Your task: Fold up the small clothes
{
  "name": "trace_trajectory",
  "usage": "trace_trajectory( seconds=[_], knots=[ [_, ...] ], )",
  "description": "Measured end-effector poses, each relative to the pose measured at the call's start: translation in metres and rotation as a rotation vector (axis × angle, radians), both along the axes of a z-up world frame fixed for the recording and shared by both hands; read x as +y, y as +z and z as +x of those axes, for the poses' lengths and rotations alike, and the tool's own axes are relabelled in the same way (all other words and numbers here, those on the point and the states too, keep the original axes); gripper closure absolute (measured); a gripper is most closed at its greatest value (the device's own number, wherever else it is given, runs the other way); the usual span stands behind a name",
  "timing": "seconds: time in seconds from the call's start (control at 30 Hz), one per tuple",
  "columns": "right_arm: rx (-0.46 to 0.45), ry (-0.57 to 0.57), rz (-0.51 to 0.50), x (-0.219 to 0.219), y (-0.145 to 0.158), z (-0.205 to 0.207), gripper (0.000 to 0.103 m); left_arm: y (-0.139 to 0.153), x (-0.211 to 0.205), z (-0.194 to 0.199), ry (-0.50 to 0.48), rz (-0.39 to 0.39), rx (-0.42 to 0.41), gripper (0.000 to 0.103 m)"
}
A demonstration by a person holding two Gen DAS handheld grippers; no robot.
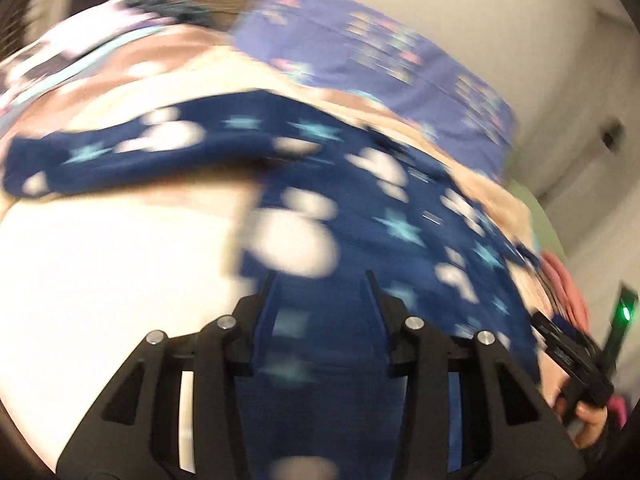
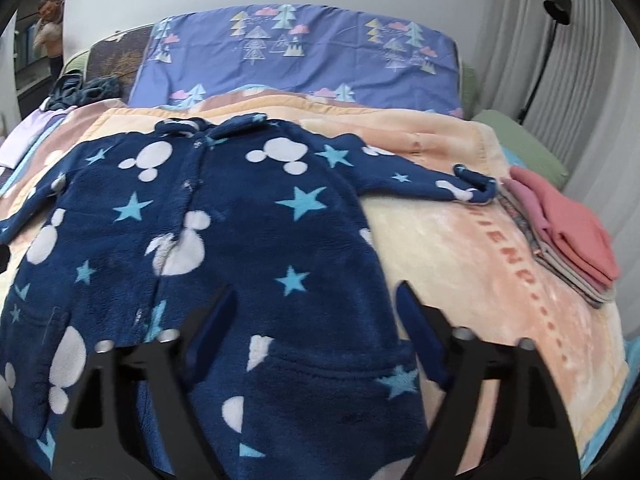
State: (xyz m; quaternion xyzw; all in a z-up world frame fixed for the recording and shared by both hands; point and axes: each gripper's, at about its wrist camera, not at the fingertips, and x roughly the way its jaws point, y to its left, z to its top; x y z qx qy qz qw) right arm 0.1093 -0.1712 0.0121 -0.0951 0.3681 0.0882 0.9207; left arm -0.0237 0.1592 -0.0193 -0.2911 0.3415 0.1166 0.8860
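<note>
Right wrist view, navy onesie [image 2: 240, 232] lay flat on blanket [image 2: 460, 248], right gripper [image 2: 316, 300] spread above its hem, left gripper [image 1: 320, 280] blurred, seemingly apart over fabric, folded stack [image 2: 568, 232] beside.

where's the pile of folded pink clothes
In the right wrist view, the folded pink clothes sit at the right on the peach blanket, beside the navy onesie's sleeve cuff.

Purple tree-print pillow [image 2: 304, 64], floor lamp [image 2: 554, 32]
</note>
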Motion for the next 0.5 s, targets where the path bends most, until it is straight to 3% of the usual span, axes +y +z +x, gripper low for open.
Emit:
trace_trajectory(
  seconds=[0.07, 0.1, 0.17, 0.33, 0.43, 0.5],
  knots=[
    [0.020, 0.010, 0.036, -0.003, -0.001, 0.003, 0.049, -0.012, 0.041, -0.021, 0.120, -0.038, 0.022, 0.062],
    [0.028, 0.011, 0.053, -0.004, -0.001, 0.005, 0.050, -0.018, 0.060, -0.031, 0.174, -0.062, 0.029, 0.062],
    [0.036, 0.008, 0.055, -0.004, -0.004, 0.007, 0.050, -0.029, 0.096, -0.048, 0.273, -0.112, 0.036, 0.062],
    [0.056, 0.007, 0.046, -0.005, -0.009, 0.011, 0.050, -0.054, 0.178, -0.064, 0.489, -0.231, 0.051, 0.042],
    [0.059, 0.005, 0.041, -0.007, -0.010, 0.013, 0.049, -0.073, 0.214, -0.054, 0.579, -0.321, 0.069, 0.042],
    [0.059, -0.002, 0.037, -0.009, -0.010, 0.016, 0.049, -0.078, 0.233, -0.046, 0.627, -0.380, 0.037, 0.042]
  ],
)
